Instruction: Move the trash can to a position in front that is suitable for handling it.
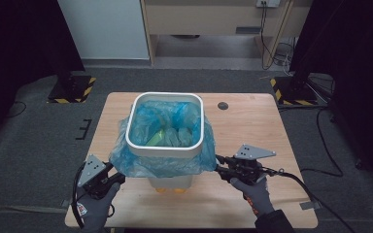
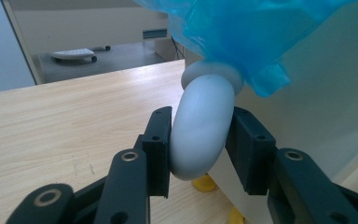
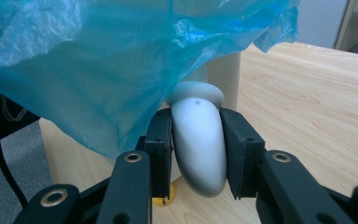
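A white bin (image 1: pixel 165 148) lined with a blue plastic bag (image 1: pixel 141 165) stands in the middle of the wooden table (image 1: pixel 252 126), with greenish waste inside. The bag's edge hangs over the rim on all sides. My left gripper (image 1: pixel 114 175) is at the bin's left side. In the left gripper view it (image 2: pixel 201 113) is shut on a white loop handle (image 2: pixel 200 135) under the bag's fringe. My right gripper (image 1: pixel 222 170) is at the bin's right side, its pads (image 3: pixel 235 140) pressed on the other white handle (image 3: pixel 198 149). Yellow feet (image 1: pixel 161 190) show under the bin.
A black round grommet (image 1: pixel 222 105) sits in the table's far right part. Two stand bases with yellow-black tape (image 1: pixel 73 90) (image 1: pixel 296 90) rest on the grey floor beyond the table. Cables (image 1: pixel 320 170) trail on the floor at the right.
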`<state>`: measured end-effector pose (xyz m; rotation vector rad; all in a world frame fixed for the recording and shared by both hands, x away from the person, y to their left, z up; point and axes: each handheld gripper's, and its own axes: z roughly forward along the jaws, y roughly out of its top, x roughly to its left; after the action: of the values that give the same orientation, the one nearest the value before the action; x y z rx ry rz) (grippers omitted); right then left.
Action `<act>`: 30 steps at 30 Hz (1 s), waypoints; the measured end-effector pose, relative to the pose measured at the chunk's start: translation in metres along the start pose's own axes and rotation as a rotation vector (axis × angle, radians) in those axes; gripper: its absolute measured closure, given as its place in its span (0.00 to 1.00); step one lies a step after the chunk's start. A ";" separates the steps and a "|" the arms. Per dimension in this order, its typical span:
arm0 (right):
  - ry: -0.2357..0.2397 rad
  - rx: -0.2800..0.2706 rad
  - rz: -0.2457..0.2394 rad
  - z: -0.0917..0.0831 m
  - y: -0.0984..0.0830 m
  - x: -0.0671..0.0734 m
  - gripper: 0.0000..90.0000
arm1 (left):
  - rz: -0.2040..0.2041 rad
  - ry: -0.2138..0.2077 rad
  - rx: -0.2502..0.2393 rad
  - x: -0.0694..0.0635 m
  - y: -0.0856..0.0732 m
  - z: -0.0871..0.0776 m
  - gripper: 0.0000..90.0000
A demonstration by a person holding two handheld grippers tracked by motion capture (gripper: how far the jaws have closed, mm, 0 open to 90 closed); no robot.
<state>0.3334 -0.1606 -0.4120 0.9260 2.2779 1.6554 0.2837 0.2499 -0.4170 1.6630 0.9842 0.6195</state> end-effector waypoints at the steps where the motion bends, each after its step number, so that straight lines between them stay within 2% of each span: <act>1: -0.001 0.002 -0.001 -0.001 0.000 0.000 0.74 | -0.002 -0.001 -0.001 0.000 0.000 0.000 0.68; 9: -0.011 0.001 -0.016 -0.005 0.001 -0.001 0.74 | -0.008 -0.009 -0.008 -0.002 0.000 0.005 0.69; 17: -0.043 0.008 -0.036 -0.012 0.002 -0.004 0.74 | -0.009 -0.021 -0.014 -0.005 0.001 0.013 0.69; 24: -0.072 -0.008 -0.040 -0.020 0.005 -0.005 0.75 | 0.008 -0.018 -0.013 -0.008 0.003 0.021 0.69; 30: -0.082 -0.001 -0.046 -0.019 0.004 -0.004 0.75 | 0.003 -0.024 -0.007 -0.006 0.003 0.024 0.69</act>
<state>0.3292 -0.1778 -0.4018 0.9160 2.2281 1.5697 0.3000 0.2318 -0.4214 1.6627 0.9620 0.6030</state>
